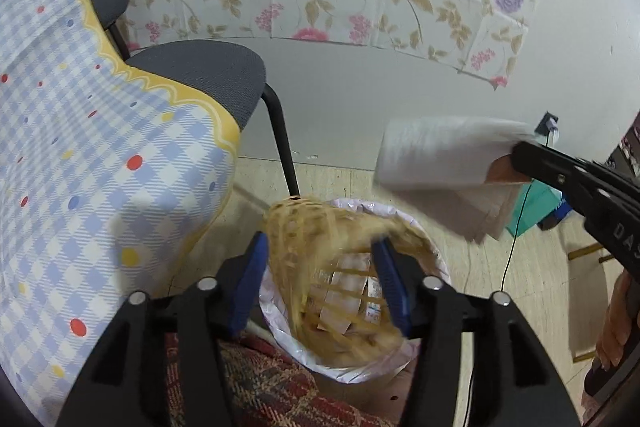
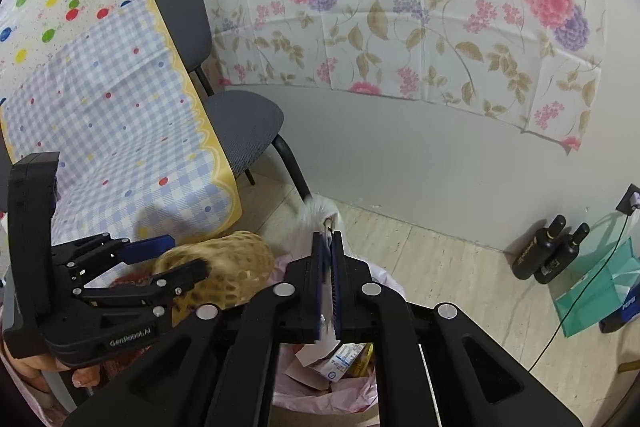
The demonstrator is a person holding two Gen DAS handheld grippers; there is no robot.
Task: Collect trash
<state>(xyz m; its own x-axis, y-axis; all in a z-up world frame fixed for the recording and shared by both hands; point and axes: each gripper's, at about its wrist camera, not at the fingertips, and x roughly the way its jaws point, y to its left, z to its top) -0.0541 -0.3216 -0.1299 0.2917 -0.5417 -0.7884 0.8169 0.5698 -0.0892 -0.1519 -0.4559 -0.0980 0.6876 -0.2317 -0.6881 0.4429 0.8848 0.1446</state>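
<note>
On the left, my left gripper (image 1: 322, 281) has "GenRobot.AI" written on its body and stands released, its blue pads apart, with a blurred yellow mesh net (image 1: 316, 255) between them over the trash bin (image 1: 438, 259), which has a pink liner and holds printed packets too small to read. In the middle, my right gripper (image 2: 328, 279) is clenched on a white tissue (image 2: 320, 217) above this bin. At the right, by the wall, a blue box (image 2: 628, 305) shows "PEPSI".
</note>
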